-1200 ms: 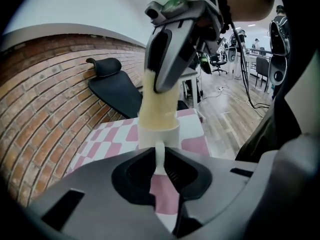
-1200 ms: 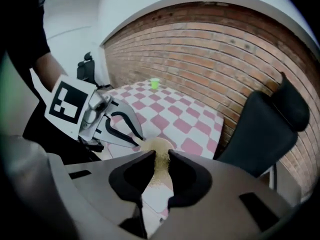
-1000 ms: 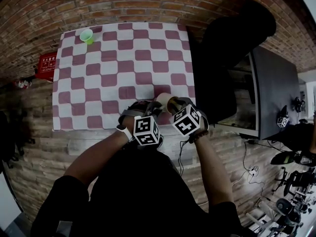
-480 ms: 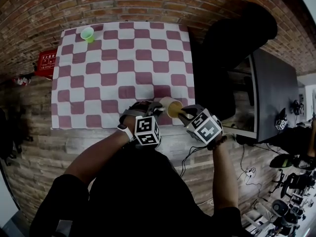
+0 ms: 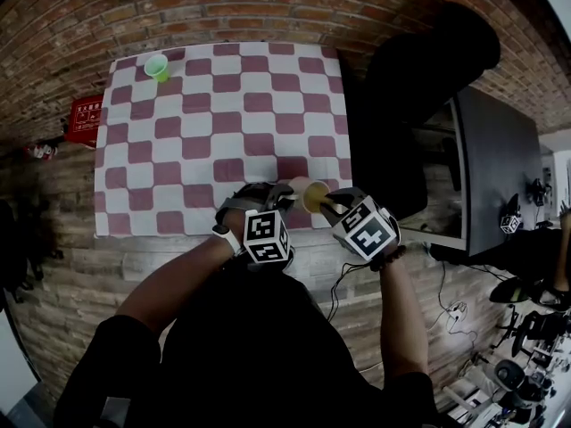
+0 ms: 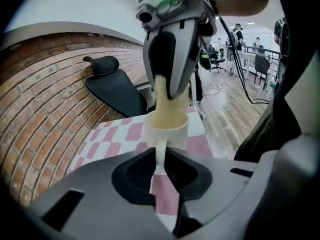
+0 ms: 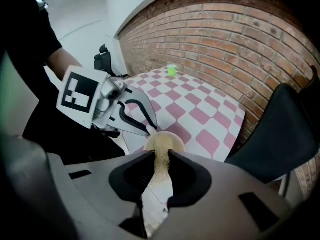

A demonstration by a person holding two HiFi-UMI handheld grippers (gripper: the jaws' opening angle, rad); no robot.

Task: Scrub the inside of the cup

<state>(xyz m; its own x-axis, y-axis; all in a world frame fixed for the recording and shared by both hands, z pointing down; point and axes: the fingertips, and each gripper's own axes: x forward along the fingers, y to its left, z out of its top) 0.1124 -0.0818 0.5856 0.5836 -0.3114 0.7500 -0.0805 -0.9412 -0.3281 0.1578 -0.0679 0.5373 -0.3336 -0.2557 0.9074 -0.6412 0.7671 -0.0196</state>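
- head view: you hold two grippers close together over the near right part of the surface [image 5: 223, 105], which is covered by one pink-and-white checked cloth.
- your left gripper [image 5: 284, 196] and right gripper [image 5: 328, 205] each carry one marker cube, two cubes in all, both facing up at you.
- one cream cup [image 5: 310, 194] sits between the two grippers, its mouth tipped toward the right gripper; you cannot tell whether its base touches the cloth.
- left gripper view: the jaws are pressed onto the cup's single handle [image 6: 160, 156], pinching it from both sides, with the cup body just beyond the jaw tips.
- right gripper view: the jaws are clamped on one yellowish sponge [image 7: 161, 165], and the sponge's far end reaches into the cup's mouth.
- seen from the left gripper view, the sponge comes down from the right gripper above and enters the cup.
- one small green cup [image 5: 157, 65] stands alone at the far left corner of the cloth, well apart from the grippers.
- one black chair [image 5: 419, 69] stands beside the right edge of the surface.
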